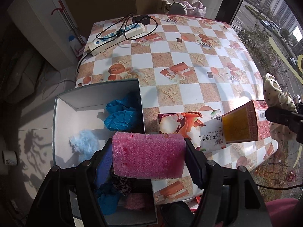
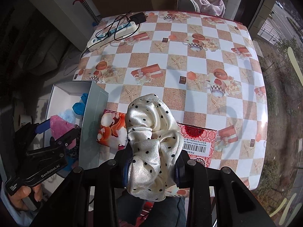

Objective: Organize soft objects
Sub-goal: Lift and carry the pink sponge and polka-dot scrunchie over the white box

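My left gripper (image 1: 148,147) is shut on a pink sponge (image 1: 147,155), holding it over the right wall of the grey box (image 1: 62,98). In the right wrist view the pink sponge (image 2: 60,126) hangs over the grey box (image 2: 94,117) in the left gripper (image 2: 58,130). The box holds blue plastic covers (image 1: 121,113), a light blue fluffy thing (image 1: 85,143) and other soft pieces. My right gripper (image 2: 151,162) is shut on a cream satin scrunchie with black dots (image 2: 151,138), held above the table's near edge. That scrunchie (image 1: 276,98) shows at the right edge of the left wrist view.
On the checkered tablecloth (image 2: 189,60) lie a tissue pack with an orange print (image 1: 189,124) and a red and yellow carton (image 1: 244,121). A white power strip with black cables (image 1: 117,36) sits at the far left corner. A chair with cloth (image 2: 200,1) stands behind the table.
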The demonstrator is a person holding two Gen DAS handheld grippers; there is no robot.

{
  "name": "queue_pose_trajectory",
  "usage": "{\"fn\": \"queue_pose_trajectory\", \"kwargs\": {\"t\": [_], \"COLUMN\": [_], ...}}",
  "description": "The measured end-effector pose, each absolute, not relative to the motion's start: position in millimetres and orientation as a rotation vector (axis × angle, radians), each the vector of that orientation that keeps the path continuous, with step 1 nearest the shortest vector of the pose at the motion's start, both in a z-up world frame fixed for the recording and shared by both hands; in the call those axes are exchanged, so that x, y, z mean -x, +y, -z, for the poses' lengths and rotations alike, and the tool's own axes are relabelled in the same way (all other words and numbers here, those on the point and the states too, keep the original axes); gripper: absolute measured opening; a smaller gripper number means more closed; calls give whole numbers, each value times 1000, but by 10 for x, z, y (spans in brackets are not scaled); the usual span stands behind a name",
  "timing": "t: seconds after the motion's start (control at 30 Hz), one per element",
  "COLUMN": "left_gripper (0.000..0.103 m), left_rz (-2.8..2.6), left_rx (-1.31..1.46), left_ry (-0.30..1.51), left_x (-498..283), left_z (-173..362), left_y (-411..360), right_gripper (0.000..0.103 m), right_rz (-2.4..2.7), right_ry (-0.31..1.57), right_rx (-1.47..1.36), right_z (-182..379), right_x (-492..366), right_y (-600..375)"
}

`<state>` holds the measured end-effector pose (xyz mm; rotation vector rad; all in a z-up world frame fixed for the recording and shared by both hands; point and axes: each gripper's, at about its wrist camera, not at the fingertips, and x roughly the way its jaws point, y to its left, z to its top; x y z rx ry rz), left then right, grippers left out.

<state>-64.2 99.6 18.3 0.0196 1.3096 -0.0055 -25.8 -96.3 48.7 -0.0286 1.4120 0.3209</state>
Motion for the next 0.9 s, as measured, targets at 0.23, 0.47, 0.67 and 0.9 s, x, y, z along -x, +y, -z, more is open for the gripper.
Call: {"fn": "queue_pose_trajectory", "kwargs": {"t": [0.23, 0.47, 0.67, 0.9], "left_gripper": [73, 73, 74, 74], "left_rz": [-59, -110, -150, -190], "left_rx": [36, 80, 116, 149], "left_ry": [1309, 1309, 1313, 1311], "left_x": [795, 918, 994, 1046], "left_z": [-171, -158, -125, -111], "left_y": [1279, 1496, 1677, 1863], "right_gripper": [35, 35, 35, 35], "right_rz": [-384, -443, -488, -538], "right_ry": [1415, 1421, 1424, 1427], "right_rx": [97, 159, 211, 266], "right_z": [-489, -474, -452, -436], "right_x": [308, 361, 405, 428], "right_y": [-645, -346, -124, 148]}}
